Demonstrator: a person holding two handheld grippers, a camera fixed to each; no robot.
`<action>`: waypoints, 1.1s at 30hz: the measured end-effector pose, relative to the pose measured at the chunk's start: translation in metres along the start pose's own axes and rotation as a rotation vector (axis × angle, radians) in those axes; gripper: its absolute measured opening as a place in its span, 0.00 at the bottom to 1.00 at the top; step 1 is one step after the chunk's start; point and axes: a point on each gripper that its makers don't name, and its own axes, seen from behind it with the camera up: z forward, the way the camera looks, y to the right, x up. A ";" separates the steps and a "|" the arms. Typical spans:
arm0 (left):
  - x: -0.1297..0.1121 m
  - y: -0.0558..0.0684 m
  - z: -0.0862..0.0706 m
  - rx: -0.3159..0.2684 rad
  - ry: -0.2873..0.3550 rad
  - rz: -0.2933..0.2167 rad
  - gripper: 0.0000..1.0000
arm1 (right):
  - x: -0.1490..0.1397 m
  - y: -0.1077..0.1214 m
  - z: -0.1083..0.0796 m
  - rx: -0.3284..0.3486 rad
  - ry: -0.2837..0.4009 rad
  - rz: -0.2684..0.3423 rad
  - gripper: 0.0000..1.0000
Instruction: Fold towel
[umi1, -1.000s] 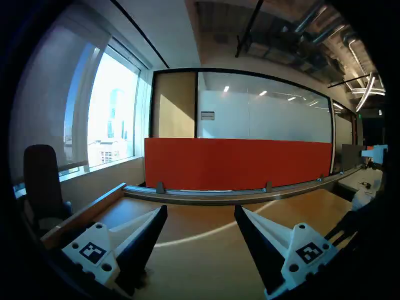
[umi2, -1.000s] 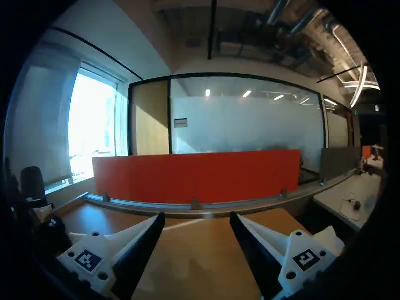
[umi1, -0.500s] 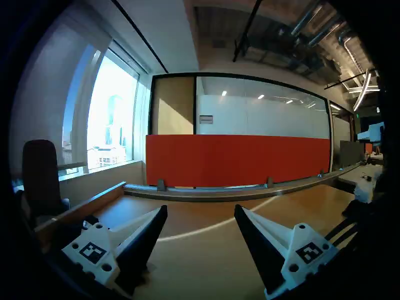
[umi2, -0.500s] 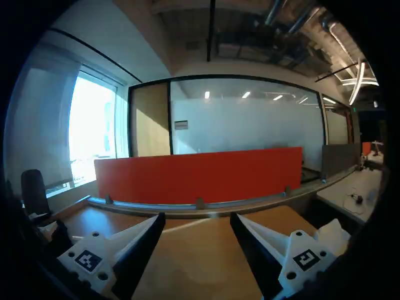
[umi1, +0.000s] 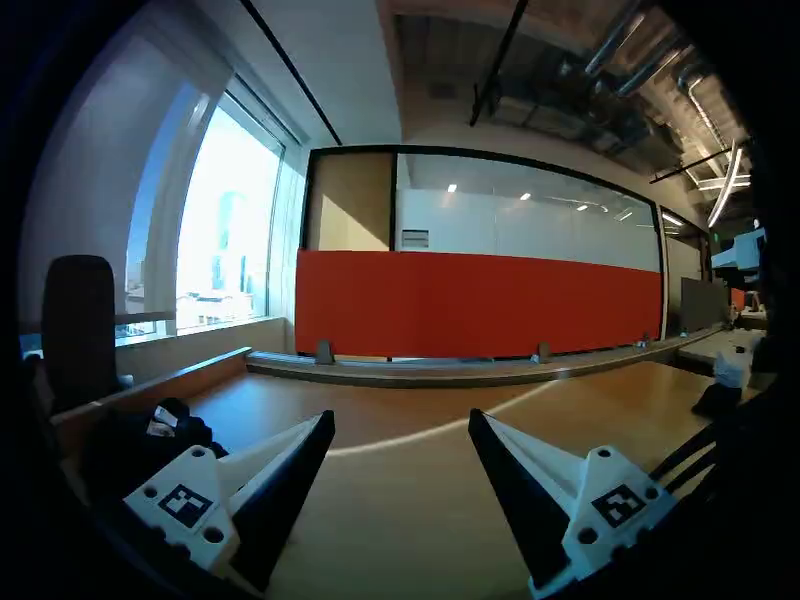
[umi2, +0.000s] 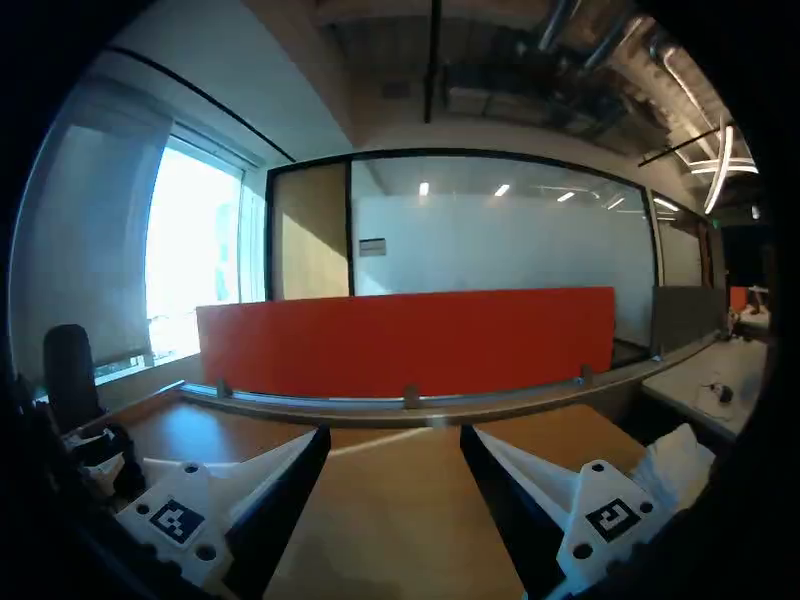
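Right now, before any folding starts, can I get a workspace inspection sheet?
Surface: wooden desk, sunlit stripe across it.
Job's things: white crumpled cloth, far right in right gripper view, possibly the towel; ungripped.
Clutter: dark bundle at left in left gripper view.
Grippers: left gripper and right gripper, jaws open, holding nothing.
Cables: likely a thin cable on the neighbouring white desk.
Surroundings: red divider, window, dark chair.

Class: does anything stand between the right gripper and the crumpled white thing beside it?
Nothing visible does. The crumpled white thing, possibly the towel, sits just off to the right of the open right gripper, close by its right side.
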 end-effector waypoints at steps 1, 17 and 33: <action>-0.004 0.000 0.000 0.001 0.000 0.000 1.00 | -0.002 -0.001 0.001 0.001 0.000 0.001 1.00; -0.036 -0.009 -0.002 0.019 0.009 -0.019 1.00 | -0.028 -0.003 0.011 0.001 -0.004 0.019 1.00; -0.041 -0.009 0.000 0.035 -0.008 0.018 1.00 | -0.030 -0.005 0.013 0.004 -0.005 0.017 1.00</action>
